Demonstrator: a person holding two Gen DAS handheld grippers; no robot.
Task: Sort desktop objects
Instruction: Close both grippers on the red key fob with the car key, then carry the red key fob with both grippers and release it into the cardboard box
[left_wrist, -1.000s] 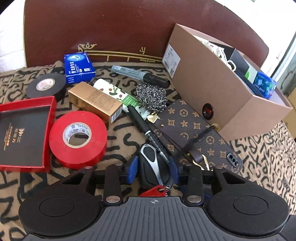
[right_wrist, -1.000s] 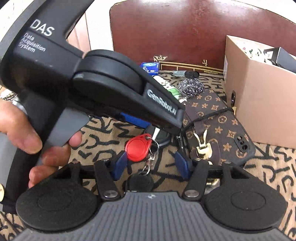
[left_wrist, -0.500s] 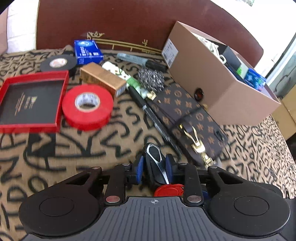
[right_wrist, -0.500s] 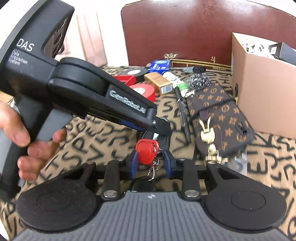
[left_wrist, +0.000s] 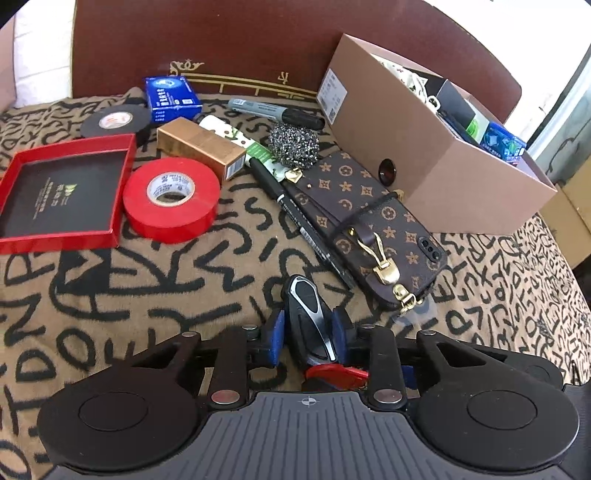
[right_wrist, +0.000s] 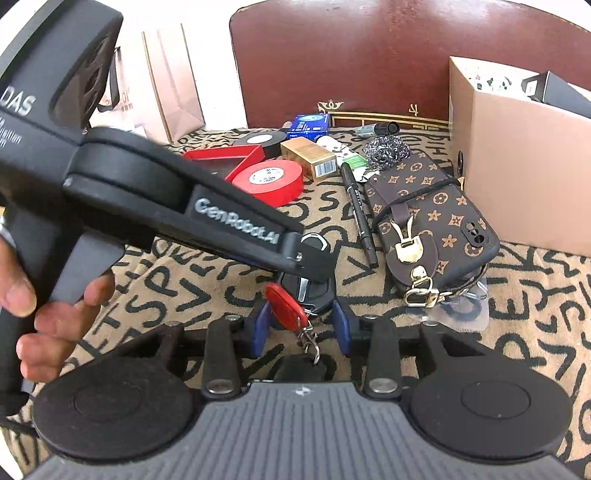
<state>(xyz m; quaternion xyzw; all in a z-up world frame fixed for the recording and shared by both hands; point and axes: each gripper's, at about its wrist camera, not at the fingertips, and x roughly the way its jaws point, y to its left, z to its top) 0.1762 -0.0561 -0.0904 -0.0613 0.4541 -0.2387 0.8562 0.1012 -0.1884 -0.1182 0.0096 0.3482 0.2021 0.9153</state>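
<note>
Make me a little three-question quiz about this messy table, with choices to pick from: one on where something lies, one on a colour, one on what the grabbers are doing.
1. Where does the black pen lie?
A. Inside the cardboard box
B. Along the left edge of the patterned phone case
C. In the red tray

2. What colour is the biggest roll of tape?
A. Red
B. Blue
C. Green

3. What is the left gripper doing?
A. Hanging open over the tray
B. Clamping the car key
C. Clamping the steel scrubber

Answers:
1. B: the pen runs beside the phone case, outside the cardboard box and the red tray.
2. A: the large roll is red; a smaller black roll sits behind the tray.
3. B: its blue pads press both sides of the car key, while the right gripper stands open around the red tag.
</note>
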